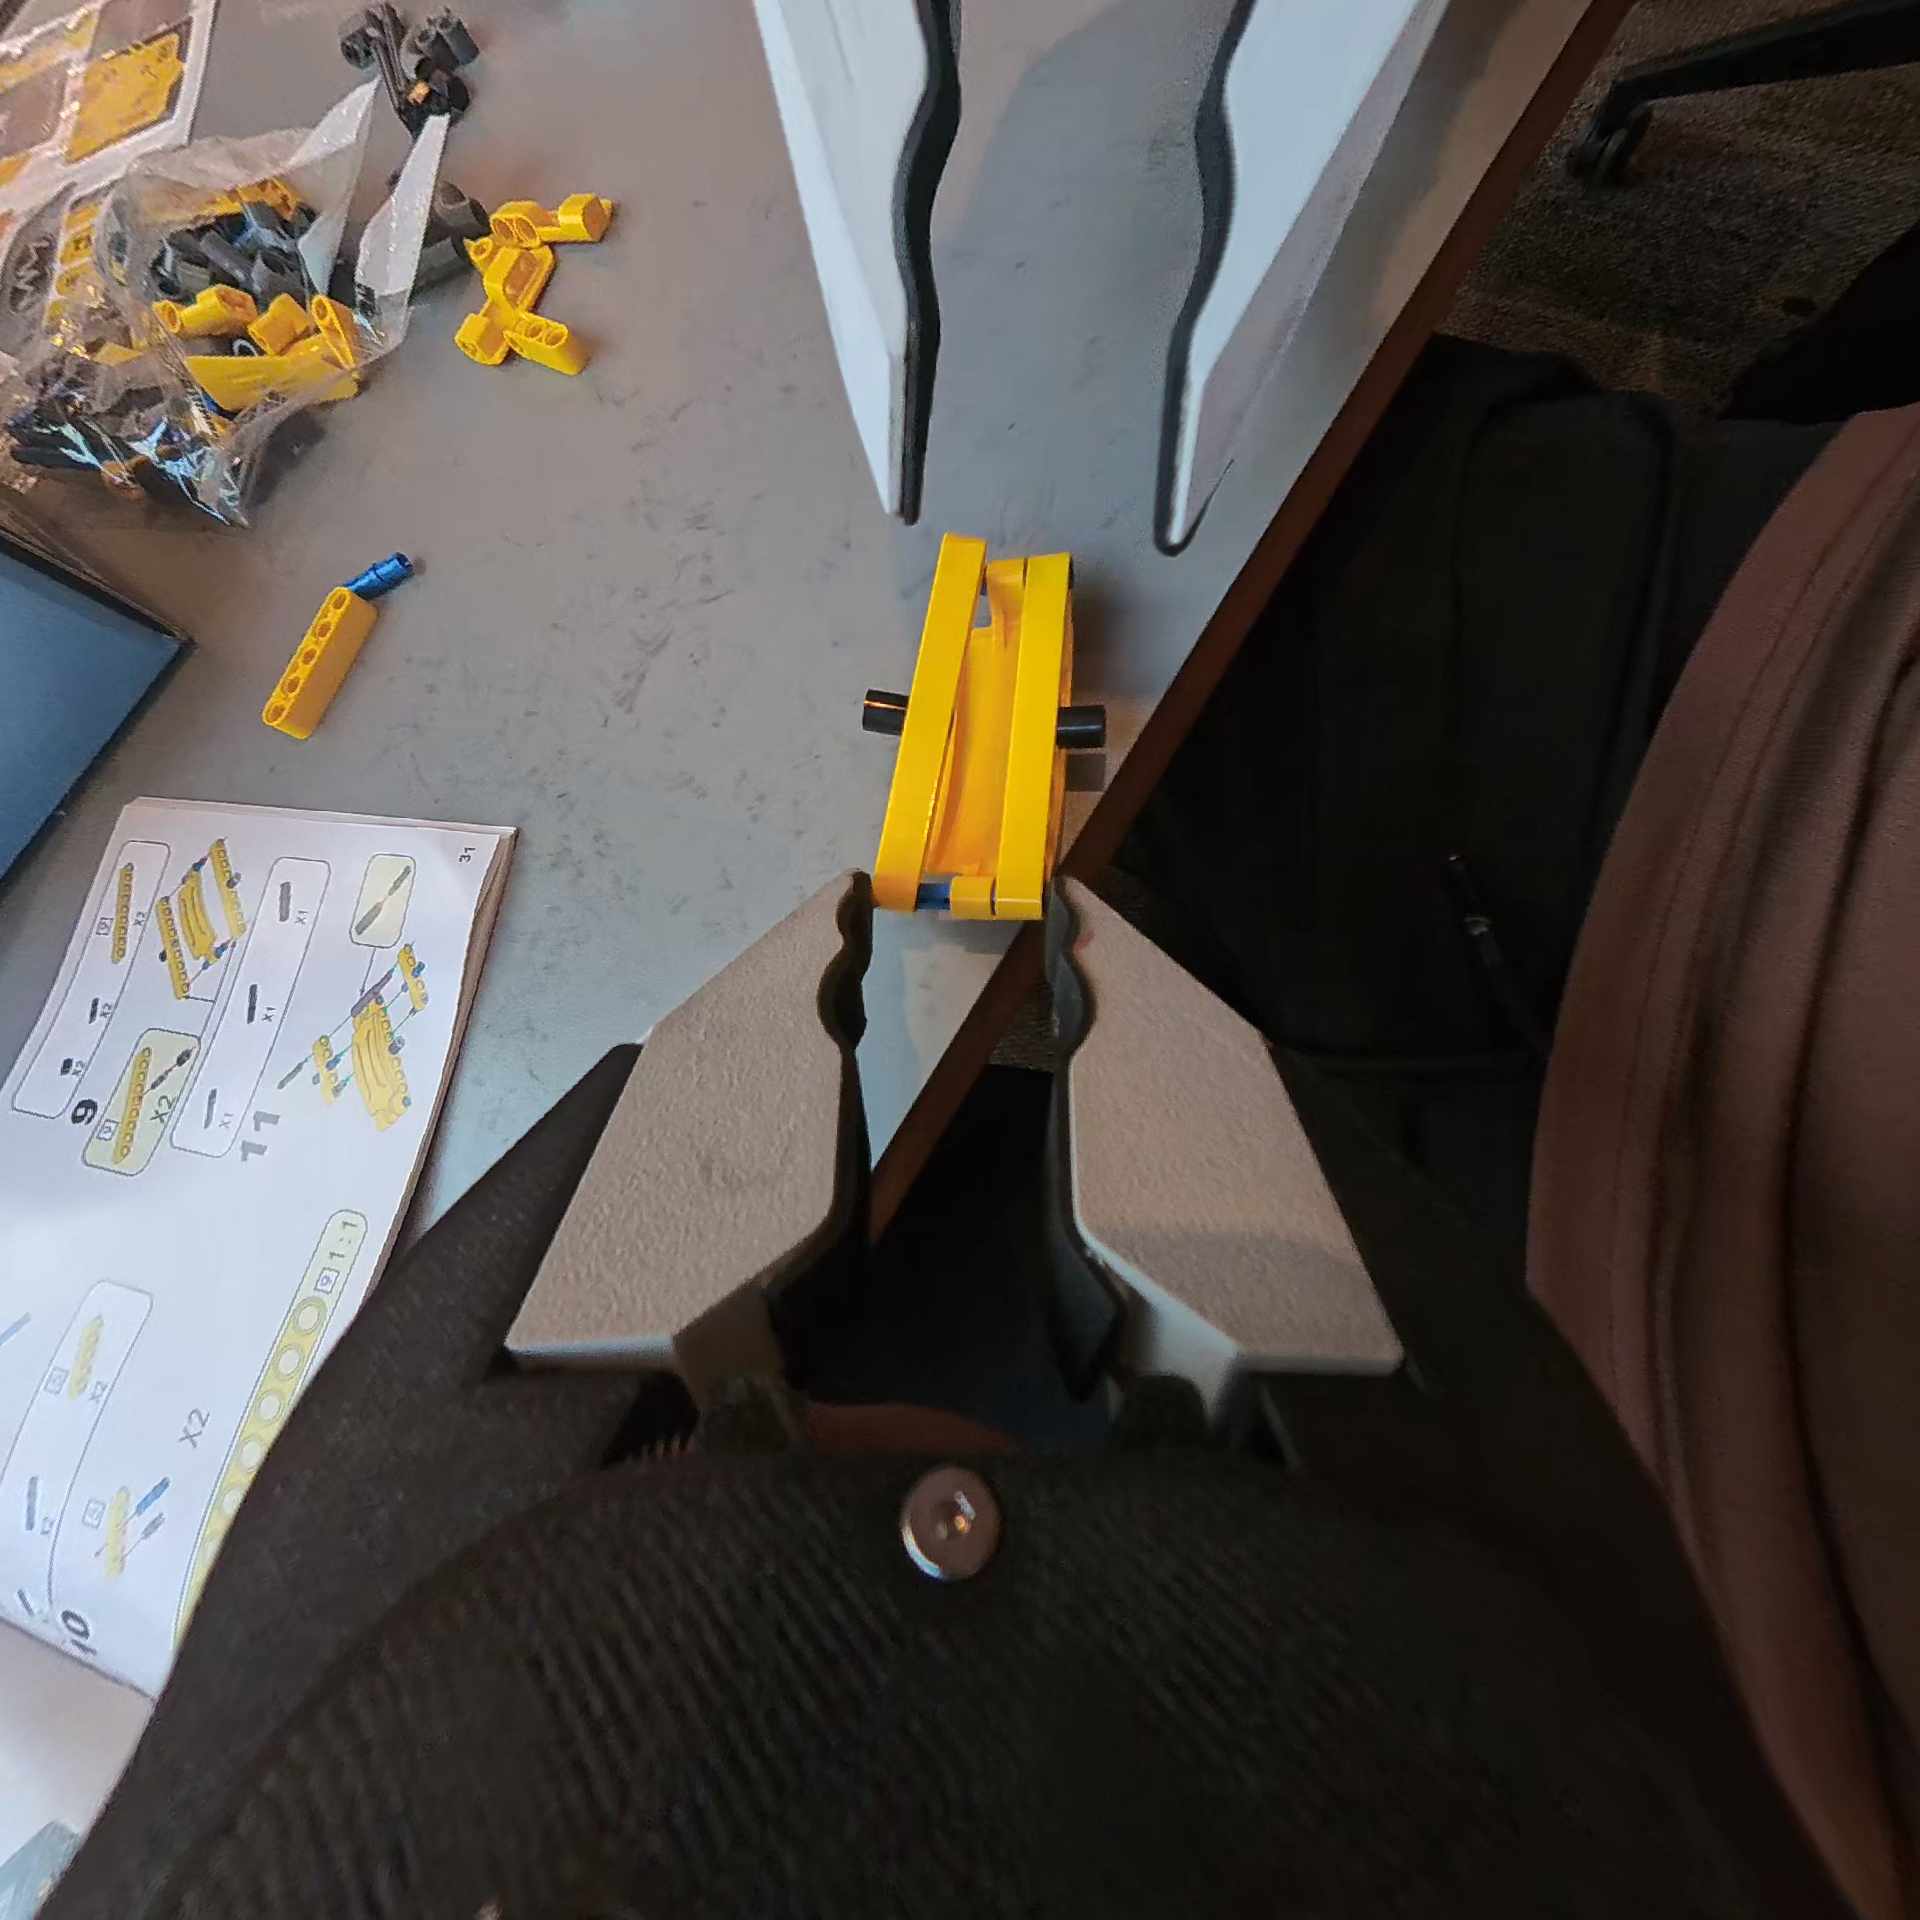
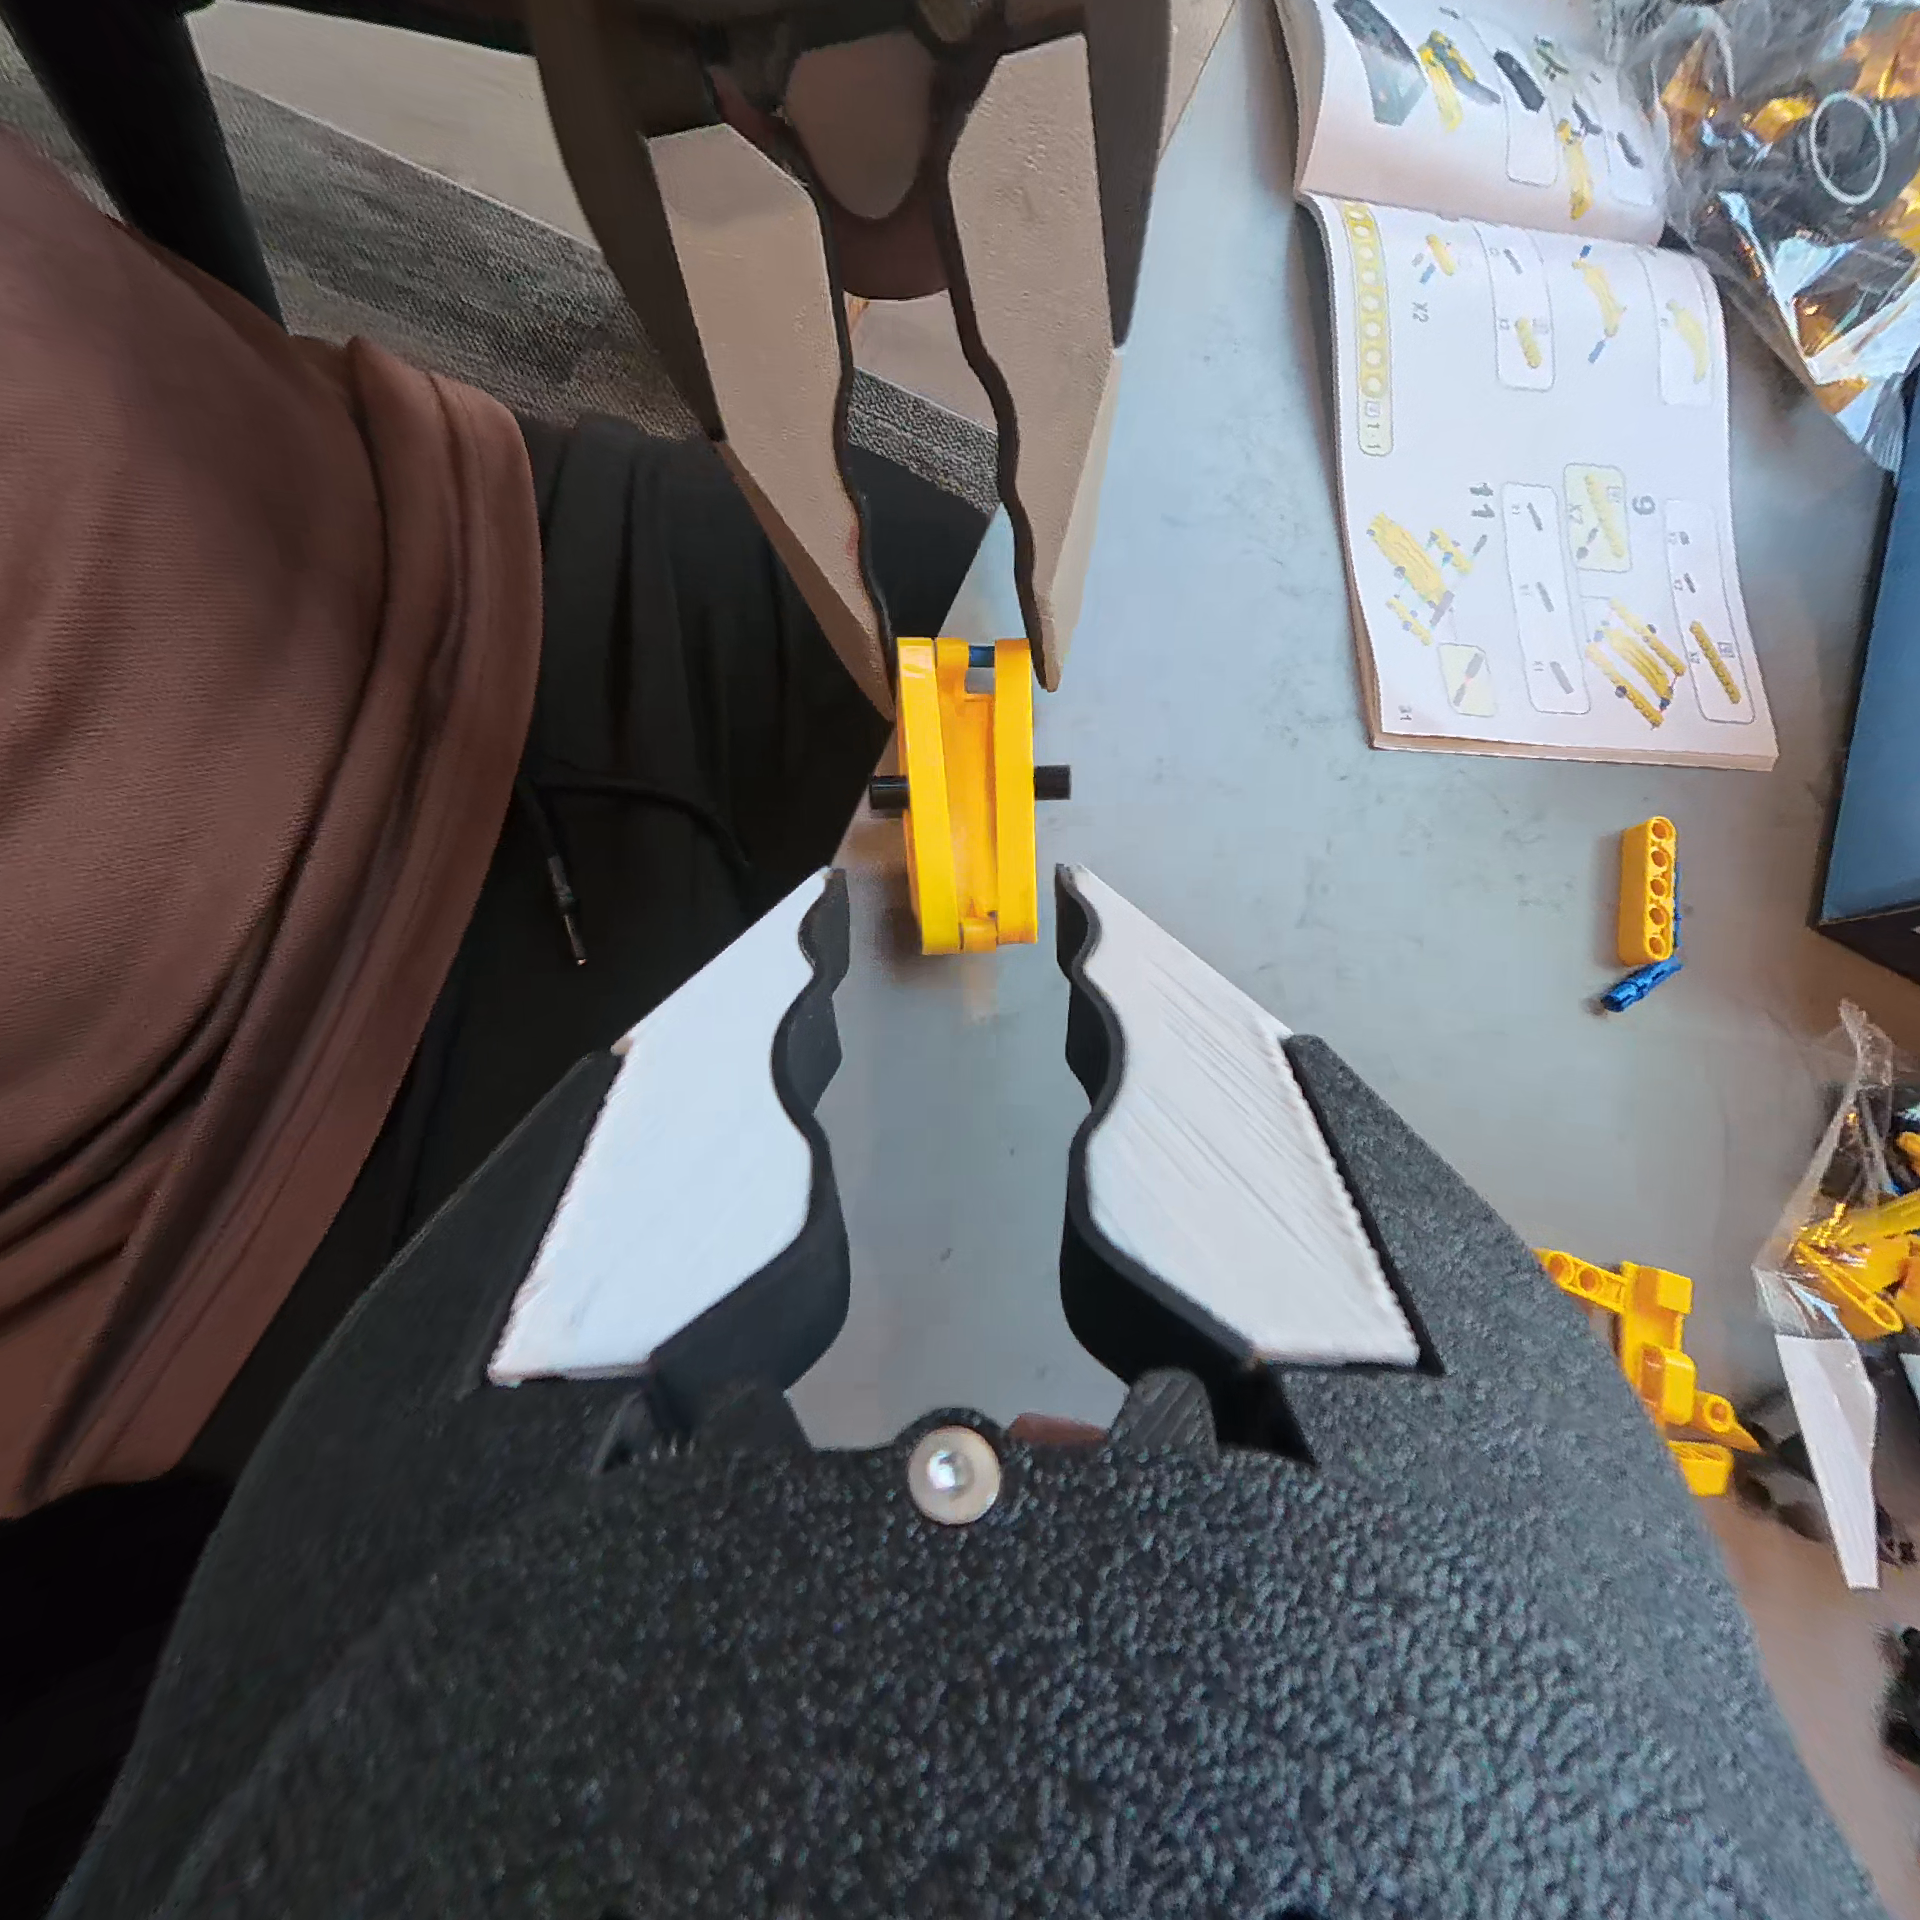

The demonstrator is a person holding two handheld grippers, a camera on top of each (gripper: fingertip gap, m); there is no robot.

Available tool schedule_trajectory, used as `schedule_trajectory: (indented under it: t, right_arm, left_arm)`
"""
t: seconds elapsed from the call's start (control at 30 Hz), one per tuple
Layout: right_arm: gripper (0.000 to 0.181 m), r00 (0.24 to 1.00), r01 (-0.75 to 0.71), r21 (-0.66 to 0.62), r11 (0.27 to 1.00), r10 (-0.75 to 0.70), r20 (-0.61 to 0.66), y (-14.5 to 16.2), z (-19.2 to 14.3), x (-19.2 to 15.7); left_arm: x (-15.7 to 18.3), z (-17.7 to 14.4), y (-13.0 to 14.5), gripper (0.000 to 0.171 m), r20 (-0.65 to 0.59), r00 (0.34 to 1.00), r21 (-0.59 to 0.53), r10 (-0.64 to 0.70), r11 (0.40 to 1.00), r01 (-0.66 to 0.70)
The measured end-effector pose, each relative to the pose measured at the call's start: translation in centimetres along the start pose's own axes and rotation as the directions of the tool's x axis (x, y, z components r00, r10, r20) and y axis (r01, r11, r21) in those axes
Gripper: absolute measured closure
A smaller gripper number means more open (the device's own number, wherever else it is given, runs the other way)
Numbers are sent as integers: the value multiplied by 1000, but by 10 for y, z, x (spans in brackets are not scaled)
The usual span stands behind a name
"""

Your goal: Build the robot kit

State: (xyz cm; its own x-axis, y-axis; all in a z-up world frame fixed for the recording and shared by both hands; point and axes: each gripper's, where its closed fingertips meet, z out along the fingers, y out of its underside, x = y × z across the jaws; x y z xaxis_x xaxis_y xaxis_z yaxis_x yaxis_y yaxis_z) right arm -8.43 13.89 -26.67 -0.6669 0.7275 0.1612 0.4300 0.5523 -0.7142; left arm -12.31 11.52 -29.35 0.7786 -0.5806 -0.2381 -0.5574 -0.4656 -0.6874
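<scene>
A yellow building-brick assembly [image 1: 977, 727] of two long beams around a curved panel, with a black axle through its middle, sits at the grey table's edge. My left gripper [image 1: 961, 894] is shut on its near end. In the right wrist view the assembly [image 2: 966, 800] shows with the left gripper [image 2: 966, 675] clamped on its far end. My right gripper [image 2: 951, 883] is open and empty, its fingertips on either side of the assembly's near end without touching it. It also shows in the left wrist view [image 1: 1039, 530], just beyond the assembly.
An open instruction booklet [image 1: 239, 1091] lies on the grey table [image 1: 644, 644]. A loose yellow beam [image 1: 320, 662] with a blue pin [image 1: 382, 571], a yellow connector cluster [image 1: 530, 286] and a plastic bag of parts [image 1: 197, 322] lie farther left. A dark box [image 1: 62, 686] is at the left. A person's brown garment [image 1: 1756, 1039] is beyond the table edge. Both grippers' tips are roughly 15 centimeters from the loose yellow beam [image 1: 320, 662]. My right wrist view [image 2: 1645, 885] looks at it from another angle.
</scene>
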Motion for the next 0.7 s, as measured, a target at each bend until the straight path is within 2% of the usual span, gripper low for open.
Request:
schedule_trajectory:
  t: [0.13, 0.2, 0.23, 0.33, 0.47, 0.53, 0.57, 0.63, 0.7]
  right_arm:
    - [150, 999, 40, -41, 998, -41, -25, 3, 0, -1]
    - [162, 996, 7, -64, 998, -13, -92, 7, 1, 13]
    - [163, 995, -10, -71, 997, 3, -104, 8, 1, 17]
    - [165, 994, -29, -64, 998, 22, -103, 10, 5, 20]
    - [181, 993, -14, -74, 997, 5, -120, 10, 6, 23]
    - [181, 993, -20, -69, 997, 12, -117, 8, 7, 25]
    - [181, 995, -21, -65, 998, 14, -100, 8, 7, 22]
    - [177, 996, -22, -72, 997, 15, -91, 10, 7, 20]
    - [174, 993, -50, -75, 996, 41, -113, 15, 4, 25]
  left_arm:
    - [0, 0, 0, 141, 2, 1000, -1, 3, 1000, -3]
    - [0, 0, 0, 141, 4, 1000, -1, 8, 1000, -8]
    - [0, 0, 0, 141, 4, 1000, -2, 8, 1000, -8]
    - [0, 0, -1, 141, 7, 1000, 0, 10, 1000, -10]
    - [0, 0, -1, 142, -2, 1000, 1, 7, 1000, -7]
    - [7, 1, -2, 156, -42, 999, 7, 5, 1000, -4]
    - [7, 1, -4, 156, -37, 999, 17, 1, 1000, 0]
    - [-3, 0, -5, 169, 26, 1000, 22, 4, 1000, -5]
    - [-7, -1, -2, 166, 38, 999, 11, 7, 1000, -8]
